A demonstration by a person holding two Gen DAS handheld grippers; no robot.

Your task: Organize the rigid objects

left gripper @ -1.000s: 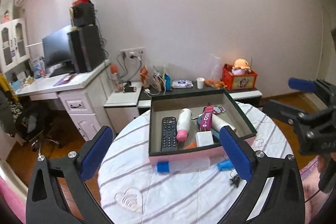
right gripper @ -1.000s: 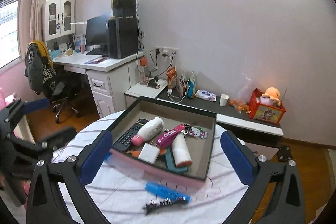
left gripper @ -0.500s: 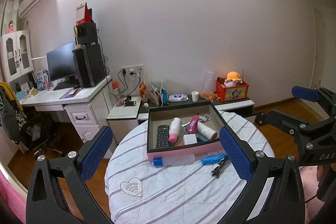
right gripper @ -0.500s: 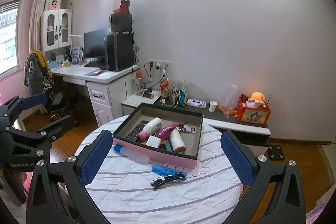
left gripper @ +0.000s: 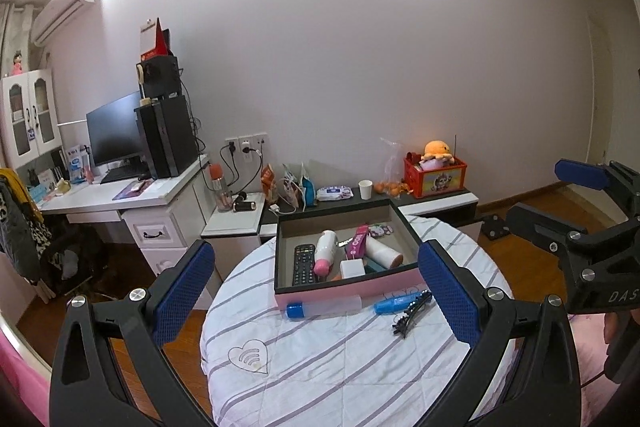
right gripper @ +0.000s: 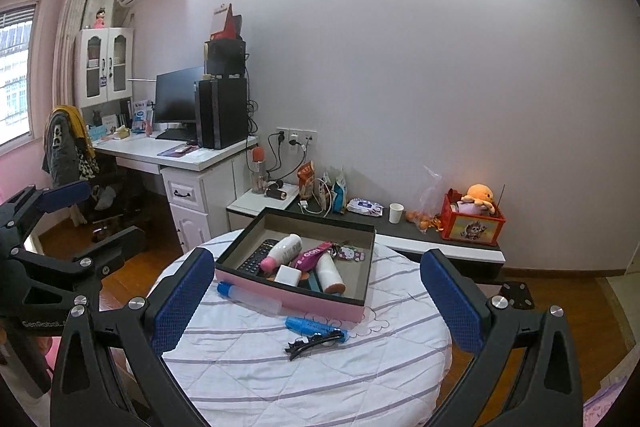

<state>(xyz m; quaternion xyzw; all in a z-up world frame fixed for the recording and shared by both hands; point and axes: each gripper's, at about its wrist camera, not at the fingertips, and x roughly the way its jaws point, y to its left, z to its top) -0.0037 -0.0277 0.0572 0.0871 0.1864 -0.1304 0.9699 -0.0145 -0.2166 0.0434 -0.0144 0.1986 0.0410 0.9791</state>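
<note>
A pink-sided box (left gripper: 352, 291) (right gripper: 304, 299) sits on a round table with a striped cloth (left gripper: 344, 359) (right gripper: 248, 359). Inside lie a black remote (left gripper: 303, 264), a white bottle with a pink cap (left gripper: 325, 255) and several other small items. In front of the box rest a clear tube with a blue cap (left gripper: 320, 308) (right gripper: 248, 297), a blue pen-like item (left gripper: 394, 304) (right gripper: 314, 327) and a black hair clip (left gripper: 410, 315) (right gripper: 310, 343). My left gripper (left gripper: 316, 291) and right gripper (right gripper: 316, 297) are both open, empty, held back above the table.
Behind the table stand a low dark cabinet (left gripper: 436, 201) with snacks, a paper cup (left gripper: 365, 189) and a red toy box (left gripper: 434, 177). A white desk (left gripper: 120, 199) with monitor and computer tower is at the left. Wooden floor surrounds the table.
Both grippers have pulled back and up from the box, so the whole table now shows. Both stay open and empty.
</note>
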